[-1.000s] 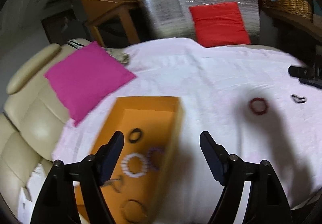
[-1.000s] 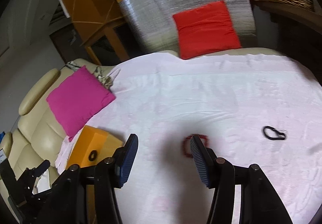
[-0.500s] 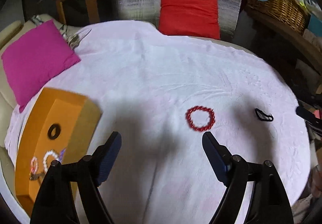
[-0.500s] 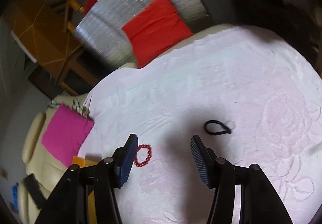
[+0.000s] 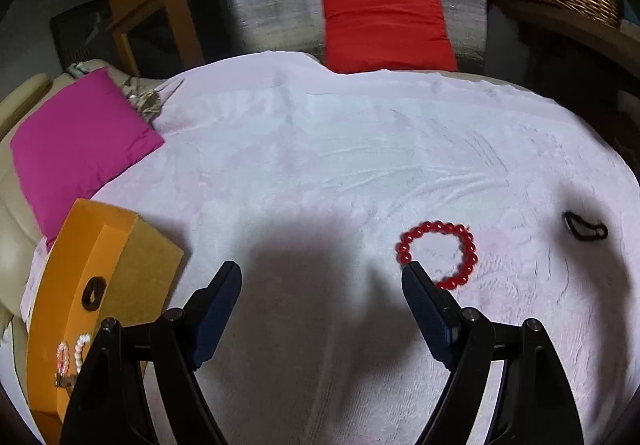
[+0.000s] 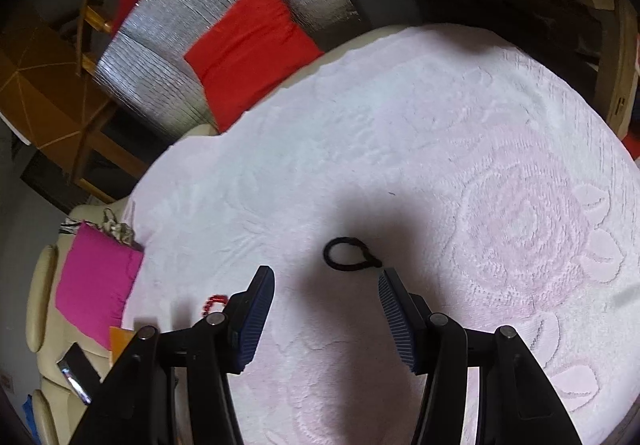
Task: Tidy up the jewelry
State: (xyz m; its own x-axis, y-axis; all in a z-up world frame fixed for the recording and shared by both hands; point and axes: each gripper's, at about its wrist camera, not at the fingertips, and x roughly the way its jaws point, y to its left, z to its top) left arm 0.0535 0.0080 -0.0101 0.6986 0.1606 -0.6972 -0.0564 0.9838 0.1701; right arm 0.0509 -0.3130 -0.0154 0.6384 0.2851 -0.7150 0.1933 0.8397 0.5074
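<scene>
While both claws hang apart and empty, the black hair tie [image 6: 352, 255] lies flat, long axis across the right claw [image 6: 326, 279].

In the left wrist view the orange box [image 5: 96, 285] has slid from lower centre to the lower left edge, and the red bead bracelet [image 5: 438, 255] now lies just above the right finger. In the right wrist view the black hair tie [image 6: 350, 253] has come from the right to centre frame, between the fingers' tips, while the bracelet has dropped behind the left finger.
</scene>
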